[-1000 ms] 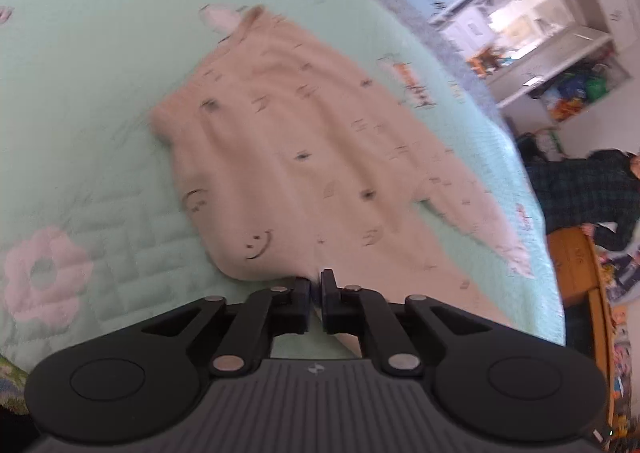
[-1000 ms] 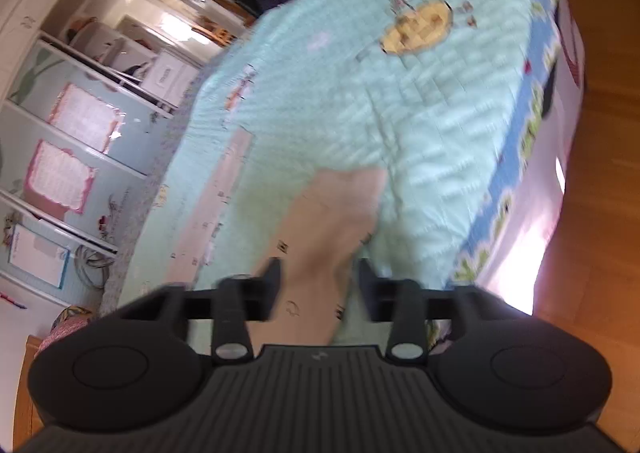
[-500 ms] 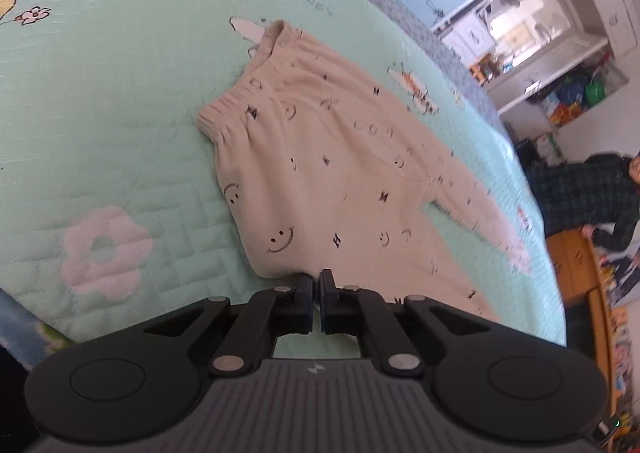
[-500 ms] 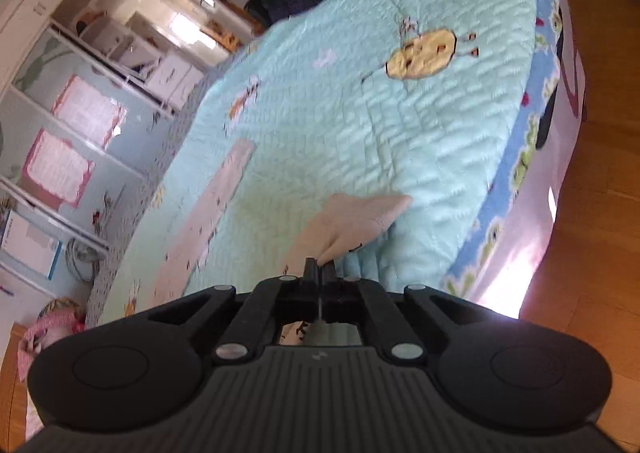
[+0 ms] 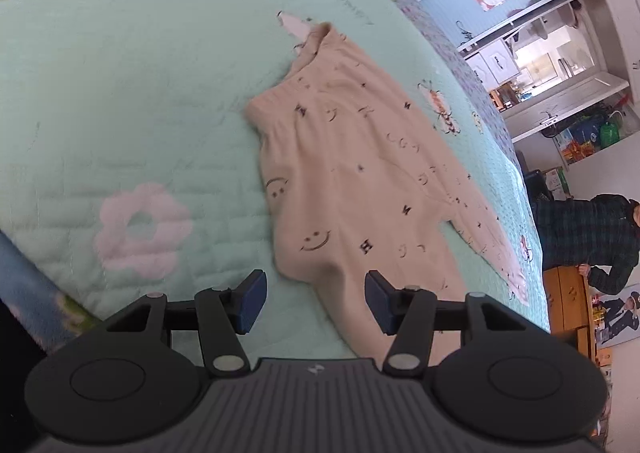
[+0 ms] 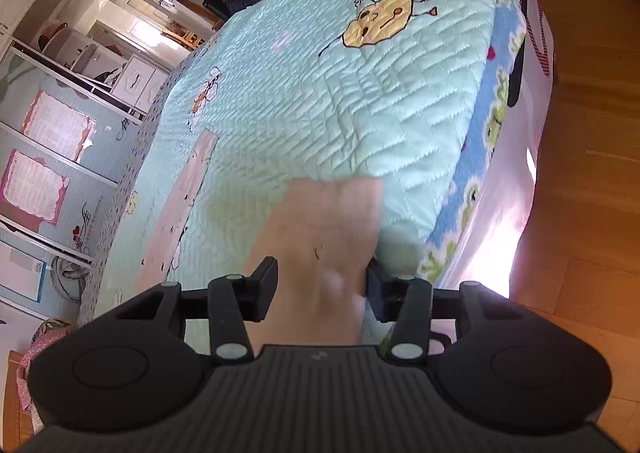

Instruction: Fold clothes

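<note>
Cream pants (image 5: pixel 360 181) printed with smileys lie spread on the mint quilted bedspread (image 5: pixel 120 73), waistband at the far end. My left gripper (image 5: pixel 314 303) hovers at their near folded edge. Its jaws are opening, the edge sits between them, and the pads are off the cloth. In the right wrist view one pant leg (image 6: pixel 324 229) runs between the fingers of my right gripper (image 6: pixel 320 293), blurred. Those jaws are opening too and do not press on it. The other leg (image 6: pixel 180 209) lies flat to the left.
The bed's edge with a blue border (image 6: pixel 480 157) drops to a wooden floor (image 6: pixel 592 133) on the right. A person in dark plaid (image 5: pixel 592 237) stands beyond the bed by a wooden cabinet (image 5: pixel 568 301). White shelves (image 6: pixel 120 65) line the wall.
My left gripper was shut at the pants' near edge and now stands open, having slid sideways. My right gripper closed on the pant leg half a second ago and has opened again.
</note>
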